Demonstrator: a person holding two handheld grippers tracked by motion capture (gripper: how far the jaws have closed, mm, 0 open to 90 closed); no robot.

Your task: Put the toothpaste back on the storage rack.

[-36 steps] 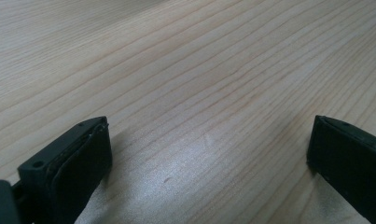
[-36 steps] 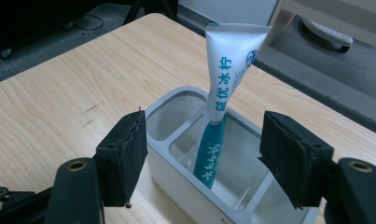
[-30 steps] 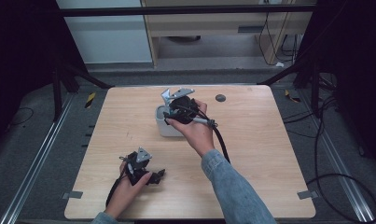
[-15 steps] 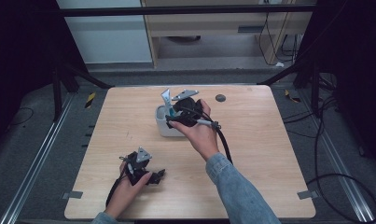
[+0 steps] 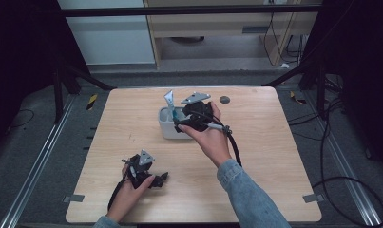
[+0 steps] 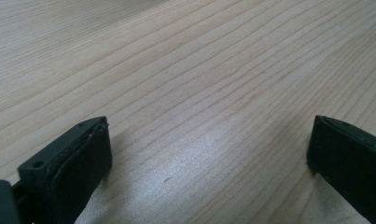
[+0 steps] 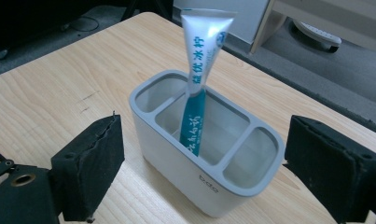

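A grey-rimmed white holder (image 7: 199,184) with three compartments stands on the wooden table (image 5: 274,156). A white and teal toothpaste tube (image 7: 197,74) leans upright in its middle compartment. In the high view the tube (image 5: 169,100) rises from the holder (image 5: 166,129) at the table's far middle. My right gripper (image 5: 180,124) hovers at the holder's right side. Its jaws have just been opening and stand wide, and the pads (image 7: 90,163) touch nothing. My left gripper (image 5: 159,179) lies on the table near the front left, open, with bare wood between its pads (image 6: 83,158).
A small dark round disc (image 5: 224,99) lies on the table beyond the right hand. The right gripper's cable (image 5: 235,147) trails along the forearm. Metal rails (image 5: 42,156) run along the floor on both sides, and a cabinet stands behind the table.
The right hand has drawn slightly back from the tube, which now stands free in the holder. The left hand has not moved.
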